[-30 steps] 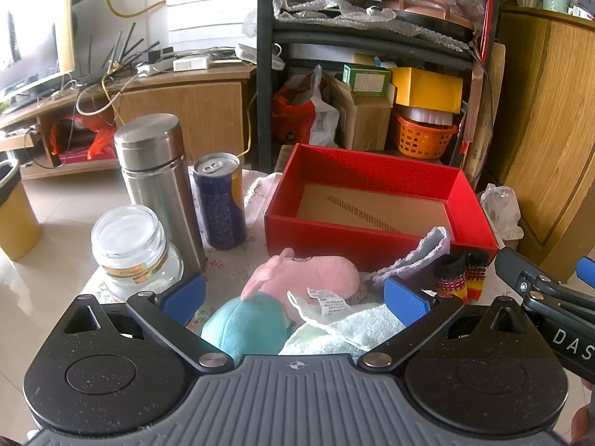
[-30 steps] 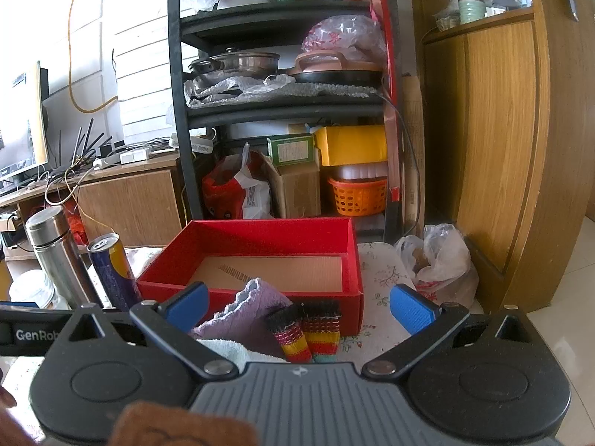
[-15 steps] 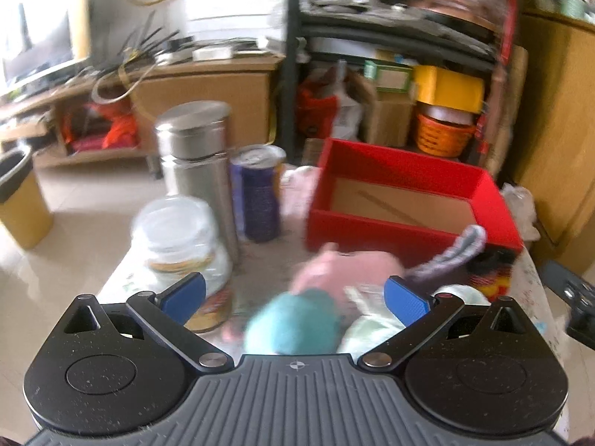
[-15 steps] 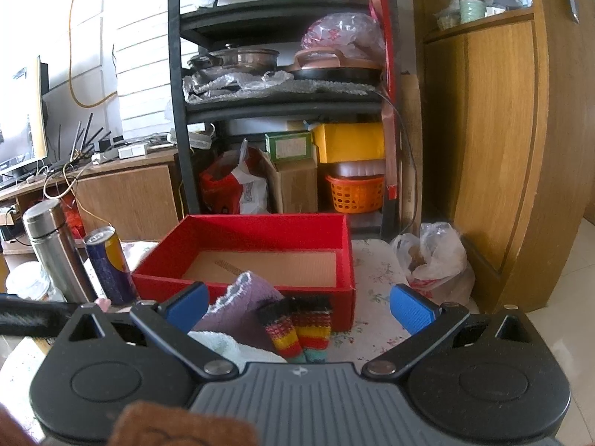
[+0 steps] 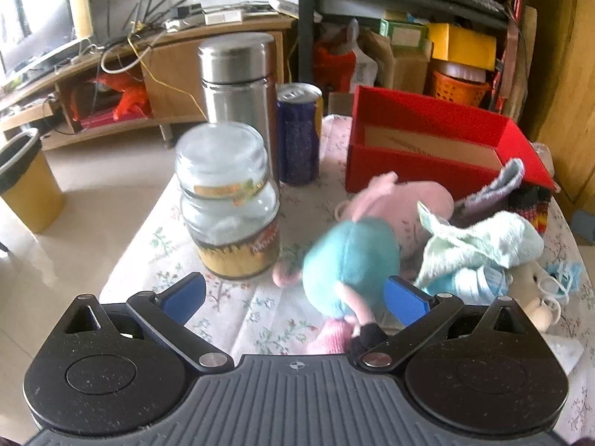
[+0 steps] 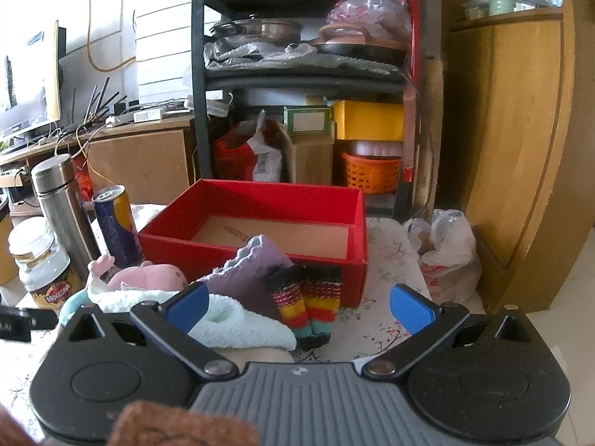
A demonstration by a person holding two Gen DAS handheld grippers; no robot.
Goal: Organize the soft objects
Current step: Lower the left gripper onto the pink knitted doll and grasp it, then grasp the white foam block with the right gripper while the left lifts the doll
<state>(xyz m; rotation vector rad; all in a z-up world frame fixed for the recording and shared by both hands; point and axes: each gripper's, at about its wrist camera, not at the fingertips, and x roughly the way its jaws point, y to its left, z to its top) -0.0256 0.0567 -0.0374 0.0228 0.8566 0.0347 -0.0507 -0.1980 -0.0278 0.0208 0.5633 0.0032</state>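
Since a second ago the left gripper (image 5: 295,295) has swung left and nearer the table, so the glass coffee jar (image 5: 228,200) now looms ahead and the pink-and-teal plush toy (image 5: 353,256) lies between its wide-open fingers, ungripped. The right gripper (image 6: 299,303) has barely shifted; its jaws are spread wide, holding nothing, above the pale green towel (image 6: 241,321) and striped socks (image 6: 306,303). The red box (image 6: 260,230) sits just beyond, the purple cloth (image 6: 253,271) leaning against its near wall.
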